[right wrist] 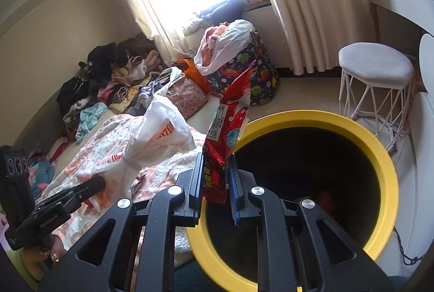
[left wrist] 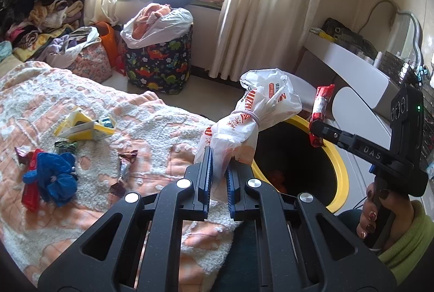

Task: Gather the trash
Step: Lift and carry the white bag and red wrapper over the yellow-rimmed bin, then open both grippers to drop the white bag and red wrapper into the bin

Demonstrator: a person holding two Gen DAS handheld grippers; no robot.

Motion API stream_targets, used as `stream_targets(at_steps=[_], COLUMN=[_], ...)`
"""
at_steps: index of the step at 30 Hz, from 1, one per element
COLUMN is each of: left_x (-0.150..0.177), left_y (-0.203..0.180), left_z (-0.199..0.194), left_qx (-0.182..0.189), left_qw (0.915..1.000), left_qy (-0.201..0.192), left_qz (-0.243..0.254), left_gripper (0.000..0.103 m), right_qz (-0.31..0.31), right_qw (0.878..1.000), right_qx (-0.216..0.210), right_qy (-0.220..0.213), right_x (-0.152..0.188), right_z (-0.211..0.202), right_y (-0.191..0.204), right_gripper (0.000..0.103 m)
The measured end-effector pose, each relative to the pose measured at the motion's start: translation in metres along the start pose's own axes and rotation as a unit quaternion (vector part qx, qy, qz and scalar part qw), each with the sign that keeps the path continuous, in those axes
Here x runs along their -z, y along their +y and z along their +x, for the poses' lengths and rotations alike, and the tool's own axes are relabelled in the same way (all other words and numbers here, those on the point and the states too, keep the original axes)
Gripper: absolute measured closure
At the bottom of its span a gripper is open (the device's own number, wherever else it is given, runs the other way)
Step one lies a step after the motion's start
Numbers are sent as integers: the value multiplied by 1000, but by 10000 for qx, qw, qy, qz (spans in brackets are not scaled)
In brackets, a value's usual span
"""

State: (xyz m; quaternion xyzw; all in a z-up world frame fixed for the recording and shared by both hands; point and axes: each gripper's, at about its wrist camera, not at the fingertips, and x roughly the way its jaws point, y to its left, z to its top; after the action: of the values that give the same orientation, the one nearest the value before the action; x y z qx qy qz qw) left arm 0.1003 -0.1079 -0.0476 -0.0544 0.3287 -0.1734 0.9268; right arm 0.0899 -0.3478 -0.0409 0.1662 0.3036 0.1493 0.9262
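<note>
Now your left gripper (left wrist: 219, 170) is clamped on a tied white plastic bag with orange print (left wrist: 252, 113) beside the yellow-rimmed black bin (right wrist: 379, 156) | your right gripper (right wrist: 215, 170) pinches a red foil snack wrapper (right wrist: 230, 129) above the bin's mouth | more wrappers, including a blue crumpled one (left wrist: 55, 178), lie on the peach-and-white fleecy blanket (left wrist: 152, 129) | cream curtains (left wrist: 271, 7) behind.

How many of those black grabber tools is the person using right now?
2. The left gripper holds a tied white plastic bag over the bed; the right gripper holds a red snack wrapper above the yellow-rimmed bin.
</note>
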Motion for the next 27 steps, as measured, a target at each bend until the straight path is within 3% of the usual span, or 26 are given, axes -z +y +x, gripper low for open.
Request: stream_targets(at_steps=[27], left_x=[12], left_y=[-47], left_z=[38], left_qx=[56], left_qw=[9969], left_qy=[513], left_qz=[588], left_gripper=[98], right_qz=[241], right_qw=[9989], right_qx=[392], right_qy=[34], right_x=[7], right_z=[-3], right_y=[-36], right_gripper=[87])
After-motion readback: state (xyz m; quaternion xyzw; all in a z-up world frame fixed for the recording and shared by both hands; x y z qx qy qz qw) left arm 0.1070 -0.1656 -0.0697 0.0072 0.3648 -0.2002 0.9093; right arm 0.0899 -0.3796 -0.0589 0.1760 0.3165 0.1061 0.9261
